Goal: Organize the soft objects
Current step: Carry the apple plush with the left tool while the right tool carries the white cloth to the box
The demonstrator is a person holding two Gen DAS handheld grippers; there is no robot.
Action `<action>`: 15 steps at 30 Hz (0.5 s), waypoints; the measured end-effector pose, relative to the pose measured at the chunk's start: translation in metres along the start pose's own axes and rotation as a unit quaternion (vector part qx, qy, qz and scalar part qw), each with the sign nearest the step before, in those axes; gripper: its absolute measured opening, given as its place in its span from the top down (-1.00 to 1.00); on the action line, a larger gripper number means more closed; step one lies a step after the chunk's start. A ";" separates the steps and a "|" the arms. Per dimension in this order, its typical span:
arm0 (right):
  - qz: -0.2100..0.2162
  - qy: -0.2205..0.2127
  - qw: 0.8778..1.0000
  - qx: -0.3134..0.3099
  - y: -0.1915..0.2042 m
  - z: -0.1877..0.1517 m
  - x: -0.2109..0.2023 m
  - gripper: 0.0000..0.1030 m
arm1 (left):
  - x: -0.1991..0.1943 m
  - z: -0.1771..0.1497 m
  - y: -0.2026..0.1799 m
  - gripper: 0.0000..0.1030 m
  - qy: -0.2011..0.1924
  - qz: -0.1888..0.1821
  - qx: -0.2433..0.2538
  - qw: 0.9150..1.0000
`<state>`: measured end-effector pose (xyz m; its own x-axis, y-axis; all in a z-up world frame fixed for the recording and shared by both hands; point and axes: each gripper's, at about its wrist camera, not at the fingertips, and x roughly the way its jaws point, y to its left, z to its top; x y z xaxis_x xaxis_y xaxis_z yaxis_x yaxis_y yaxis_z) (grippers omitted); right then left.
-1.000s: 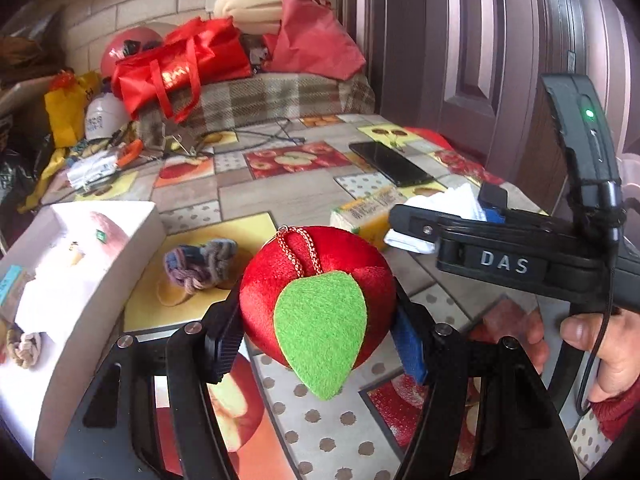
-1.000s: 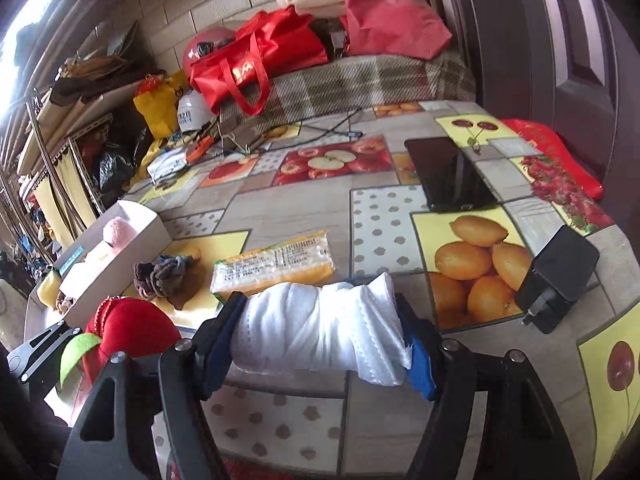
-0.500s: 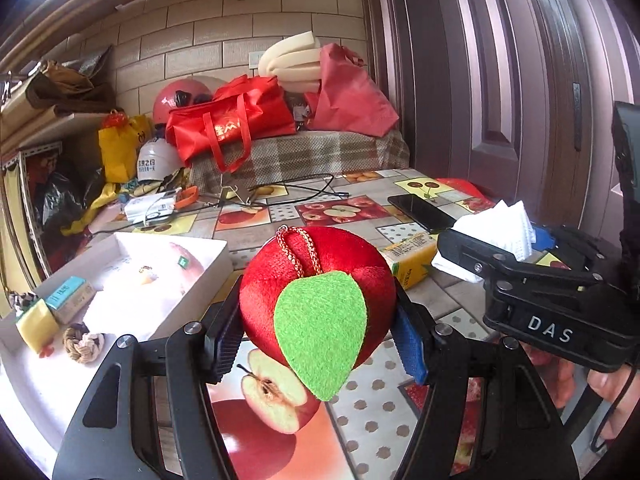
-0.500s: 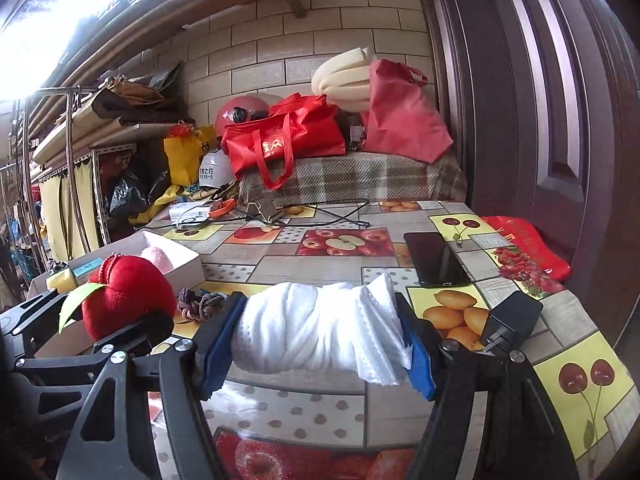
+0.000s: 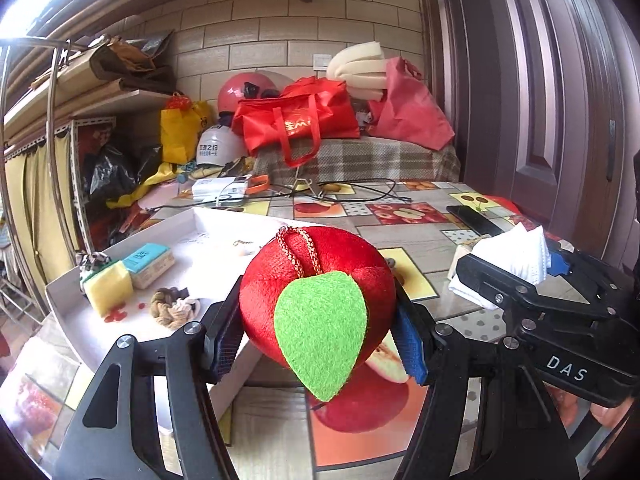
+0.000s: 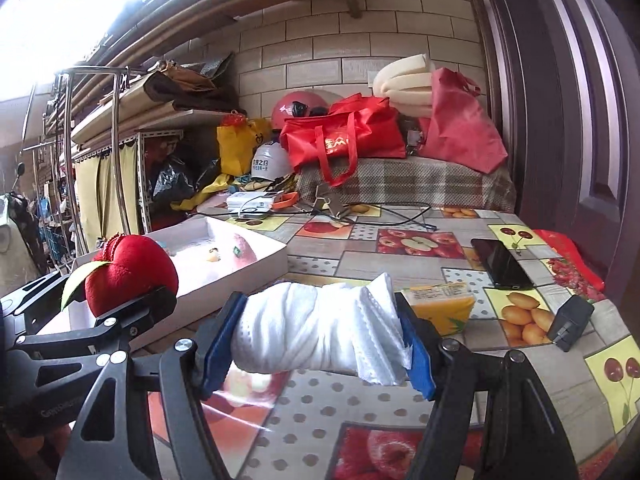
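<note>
The left gripper (image 5: 318,326) clamps a red plush apple (image 5: 316,280) with a green felt leaf, held up beside the white tray's (image 5: 132,344) near edge. The right gripper (image 6: 318,346) squeezes a rolled white cloth (image 6: 316,332) — above bare tablecloth (image 6: 320,412).

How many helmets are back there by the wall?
2: a pink helmet behind the red bag, and a white helmet lower, beside the yellow bag. More may be hidden.
</note>
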<state>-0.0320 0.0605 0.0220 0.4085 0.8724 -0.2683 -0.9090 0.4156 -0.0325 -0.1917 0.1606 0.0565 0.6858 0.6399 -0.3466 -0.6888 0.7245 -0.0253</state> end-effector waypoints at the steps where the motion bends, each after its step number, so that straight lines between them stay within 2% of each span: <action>1: 0.003 -0.001 1.000 -0.003 0.004 0.000 -0.001 -0.38 | -0.001 0.000 0.006 -0.28 0.001 0.005 -0.006 1.000; 10: 0.011 0.003 1.000 -0.010 0.025 -0.001 -0.001 -0.38 | -0.007 -0.004 0.038 -0.28 0.003 0.031 -0.052 0.998; 15: 0.013 0.007 1.000 -0.012 0.031 -0.001 0.003 -0.38 | -0.010 -0.004 0.049 -0.28 -0.004 0.053 -0.042 0.998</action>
<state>-0.0593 0.0756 0.0194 0.3846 0.8790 -0.2821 -0.9207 0.3874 -0.0481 -0.2334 0.1882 0.0551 0.6096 0.7137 -0.3450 -0.7747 0.6287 -0.0682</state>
